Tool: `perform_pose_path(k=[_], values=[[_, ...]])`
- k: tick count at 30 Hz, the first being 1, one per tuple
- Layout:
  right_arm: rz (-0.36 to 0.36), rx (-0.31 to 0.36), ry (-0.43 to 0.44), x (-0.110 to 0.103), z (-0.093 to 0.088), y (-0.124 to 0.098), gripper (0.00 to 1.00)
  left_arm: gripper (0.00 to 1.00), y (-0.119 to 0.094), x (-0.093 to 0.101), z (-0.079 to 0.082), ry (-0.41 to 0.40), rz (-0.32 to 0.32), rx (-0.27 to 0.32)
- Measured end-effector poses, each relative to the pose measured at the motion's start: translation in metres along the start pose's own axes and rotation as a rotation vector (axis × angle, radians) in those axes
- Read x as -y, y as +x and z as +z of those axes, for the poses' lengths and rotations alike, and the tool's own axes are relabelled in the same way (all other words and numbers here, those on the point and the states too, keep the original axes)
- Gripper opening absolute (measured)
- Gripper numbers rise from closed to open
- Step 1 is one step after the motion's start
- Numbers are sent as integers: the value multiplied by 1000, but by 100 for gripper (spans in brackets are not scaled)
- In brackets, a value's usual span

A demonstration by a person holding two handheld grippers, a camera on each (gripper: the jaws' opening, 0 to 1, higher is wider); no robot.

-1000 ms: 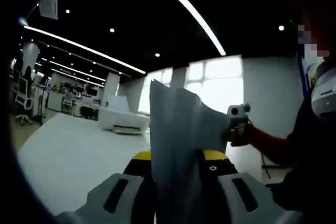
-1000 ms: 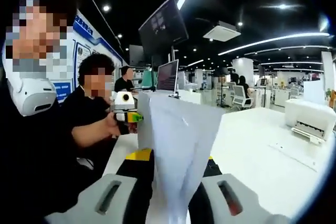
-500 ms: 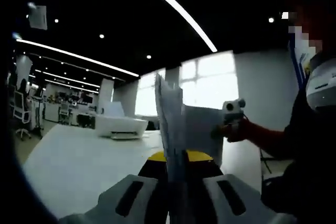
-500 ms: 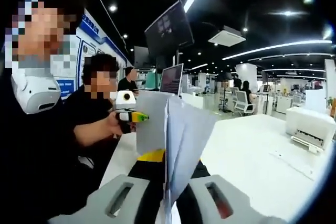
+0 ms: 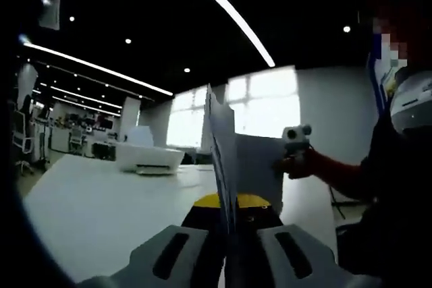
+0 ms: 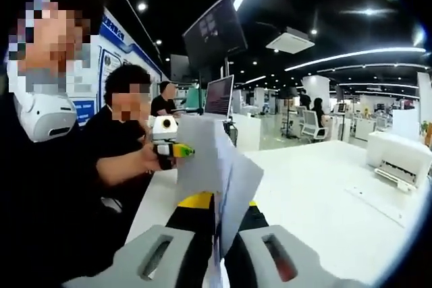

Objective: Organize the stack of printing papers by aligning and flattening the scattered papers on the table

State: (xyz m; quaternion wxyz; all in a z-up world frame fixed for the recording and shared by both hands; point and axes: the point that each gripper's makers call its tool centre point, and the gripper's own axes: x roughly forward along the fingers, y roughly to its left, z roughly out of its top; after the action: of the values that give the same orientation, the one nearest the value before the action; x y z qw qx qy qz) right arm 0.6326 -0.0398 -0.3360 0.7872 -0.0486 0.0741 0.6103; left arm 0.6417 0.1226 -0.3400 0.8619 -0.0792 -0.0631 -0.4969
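Left gripper view shows you a white desk [image 5: 88, 207] in a dim office, a printer [image 5: 148, 158] far across it. Your left claw [image 5: 228, 251] pinches the upright papers [image 5: 226, 160] edge-on, raised above the desk. In the right gripper view, your right claw [image 6: 217, 254] clamps the same papers [image 6: 219, 166].

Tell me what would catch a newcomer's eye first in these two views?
The sheaf of papers standing upright off the white table, pinched from opposite sides by the left gripper and the right gripper. Beyond it, a white printer sits at the table's far end, under bright ceiling light strips.
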Motion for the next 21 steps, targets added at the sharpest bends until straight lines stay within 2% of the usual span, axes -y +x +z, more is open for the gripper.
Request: perform_pose_path(k=[8, 10, 13, 21], values=[[-8, -4, -3, 3, 2, -1, 0, 5, -2, 3, 1, 15, -7, 4], [-10, -42, -23, 4, 0, -2, 1, 5, -2, 4, 1, 40, 2, -8], [-17, -76, -65, 7, 5, -4, 12, 5, -2, 10, 6, 94, -7, -6], [77, -246, -188, 0, 26, -8, 20, 5, -1, 25, 15, 153, -41, 3]])
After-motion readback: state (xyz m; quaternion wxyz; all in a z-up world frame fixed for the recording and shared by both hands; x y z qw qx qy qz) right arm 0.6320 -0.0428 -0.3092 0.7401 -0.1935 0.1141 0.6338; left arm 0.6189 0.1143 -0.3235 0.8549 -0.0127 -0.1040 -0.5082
